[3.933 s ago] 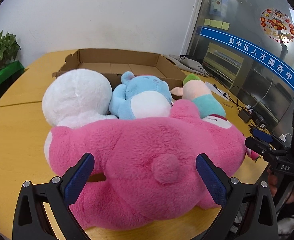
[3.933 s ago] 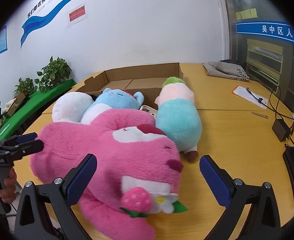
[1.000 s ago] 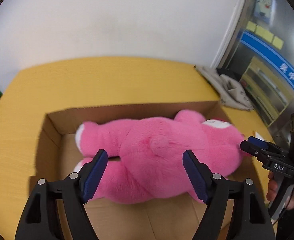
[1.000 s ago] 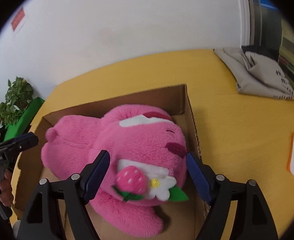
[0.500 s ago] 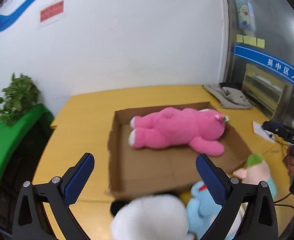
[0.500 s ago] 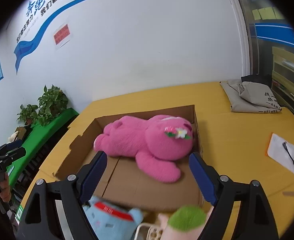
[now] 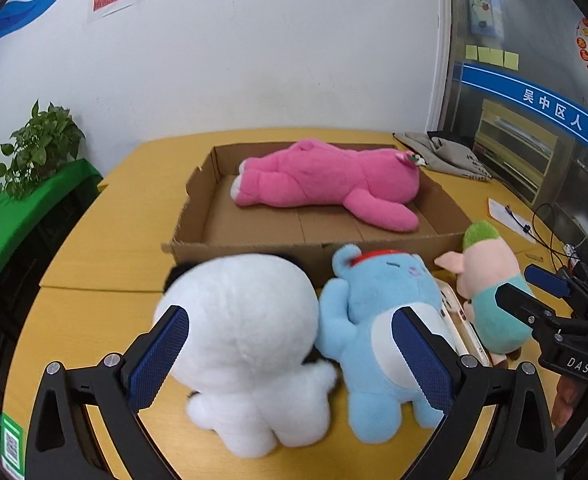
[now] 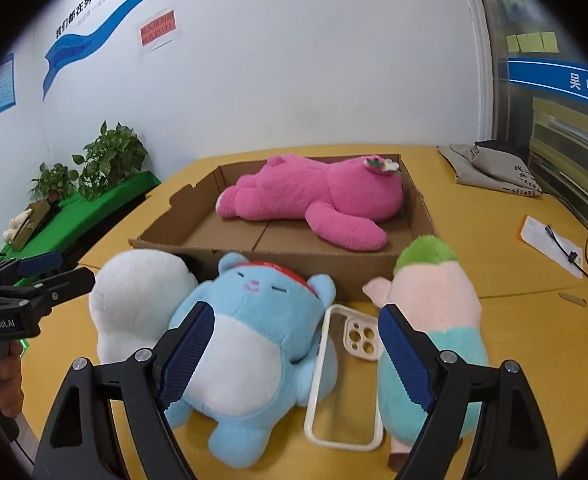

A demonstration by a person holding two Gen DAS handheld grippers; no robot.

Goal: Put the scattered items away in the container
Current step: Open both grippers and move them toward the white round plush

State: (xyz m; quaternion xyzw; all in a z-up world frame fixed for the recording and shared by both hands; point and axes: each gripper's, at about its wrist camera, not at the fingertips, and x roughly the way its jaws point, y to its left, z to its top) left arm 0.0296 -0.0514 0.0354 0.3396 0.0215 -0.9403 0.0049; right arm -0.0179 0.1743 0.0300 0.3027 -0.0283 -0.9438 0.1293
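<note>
Hovering with jaws spread wide and empty, the left gripper (image 7: 290, 354) frames the white plush (image 7: 242, 340) at lower centre; the right gripper (image 8: 295, 346), also released, frames the blue bear plush (image 8: 250, 344). Beyond them the cardboard box (image 7: 250, 254) already holds the pink bear (image 7: 329, 188). A good grasp likely means squeezing each body's middle and avoiding the phone case (image 8: 345, 376) beside the pig plush (image 8: 433, 320).

pink plush (image 7: 325, 184) in box (image 7: 190, 200) | white plush (image 7: 246, 332) outside, possibly touching blue plush (image 7: 385, 312)
</note>
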